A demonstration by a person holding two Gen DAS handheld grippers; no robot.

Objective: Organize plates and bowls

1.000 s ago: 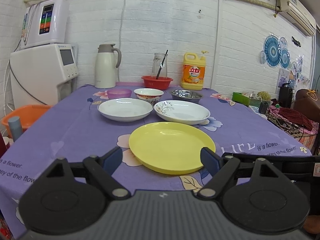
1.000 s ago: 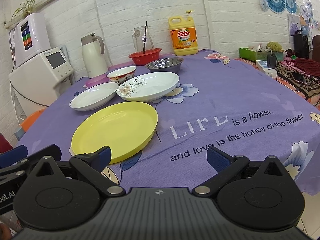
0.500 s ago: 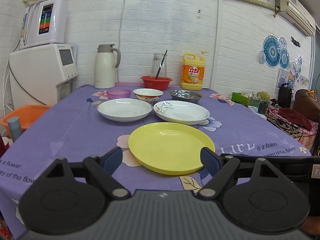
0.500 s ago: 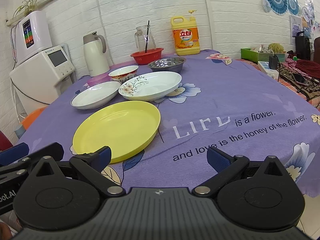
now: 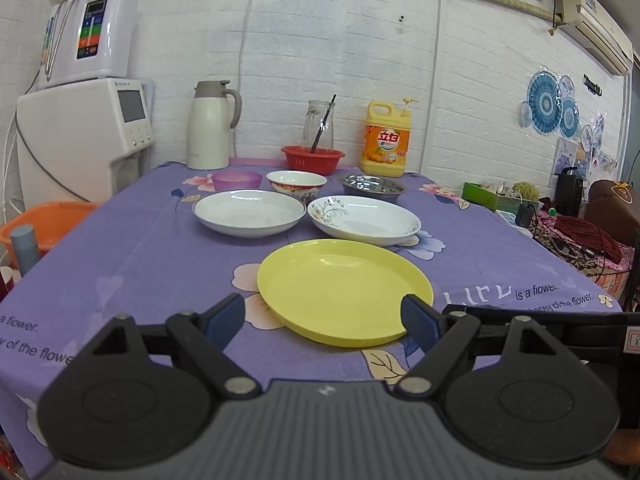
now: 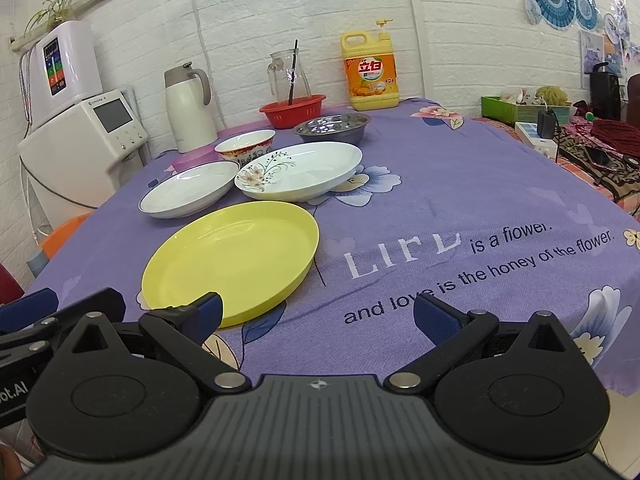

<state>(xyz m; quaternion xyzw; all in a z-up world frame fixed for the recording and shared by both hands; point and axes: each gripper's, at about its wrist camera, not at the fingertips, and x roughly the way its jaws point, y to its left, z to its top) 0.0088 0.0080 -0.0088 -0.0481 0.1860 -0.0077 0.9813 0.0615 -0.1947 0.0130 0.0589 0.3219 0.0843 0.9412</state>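
Yellow plate (image 5: 344, 290) lies empty, round and shallow-rimmed, on the purple-clothed surface (image 5: 140, 256).
Left gripper (image 5: 323, 318) spread wide just before its near edge; right gripper (image 6: 318, 314) likewise spread, plate at its left finger.

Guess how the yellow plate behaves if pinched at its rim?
The yellow plate looks like thin plastic: probably light and rigid. Its glossy surface may slip between fingers. Lying flat and shallow on the tablecloth, it should slide, not tip.

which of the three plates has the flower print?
The right-hand white plate, behind the yellow plate: a floral sprig marks its left rim. The other white plate beside it is plain; the yellow one is unpatterned.
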